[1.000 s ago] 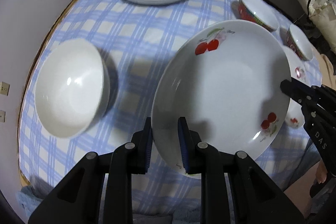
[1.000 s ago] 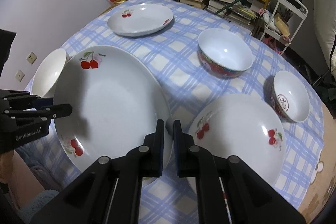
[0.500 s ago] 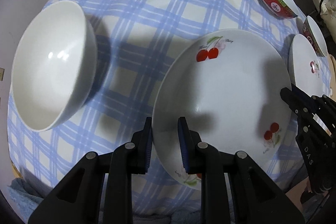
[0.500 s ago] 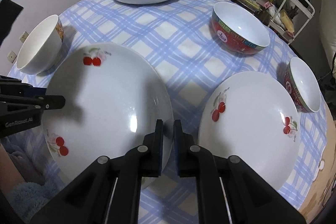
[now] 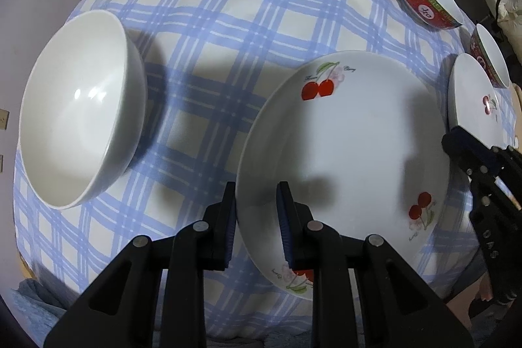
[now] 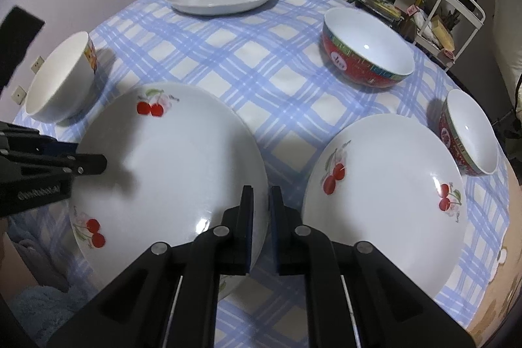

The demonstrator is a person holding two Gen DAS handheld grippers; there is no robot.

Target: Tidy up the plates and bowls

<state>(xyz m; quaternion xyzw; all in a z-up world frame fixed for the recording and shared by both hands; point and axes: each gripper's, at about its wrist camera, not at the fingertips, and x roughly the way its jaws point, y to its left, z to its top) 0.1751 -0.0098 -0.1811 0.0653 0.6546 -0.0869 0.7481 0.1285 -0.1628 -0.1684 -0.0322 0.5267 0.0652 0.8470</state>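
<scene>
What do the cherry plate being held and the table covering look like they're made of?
Held cherry plate: probably glazed ceramic or porcelain; glossy white, sharp highlights, printed cherries. Table covering: soft woven cloth, matte blue-and-white plaid, draping over the edge.

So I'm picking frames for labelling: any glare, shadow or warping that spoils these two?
Left wrist view: fisheye bends the tablecloth into a dome, the left hand-held gripper shadows the plate, small glints in the white bowl. Right wrist view: sharp, milder warp, dark corners.
</scene>
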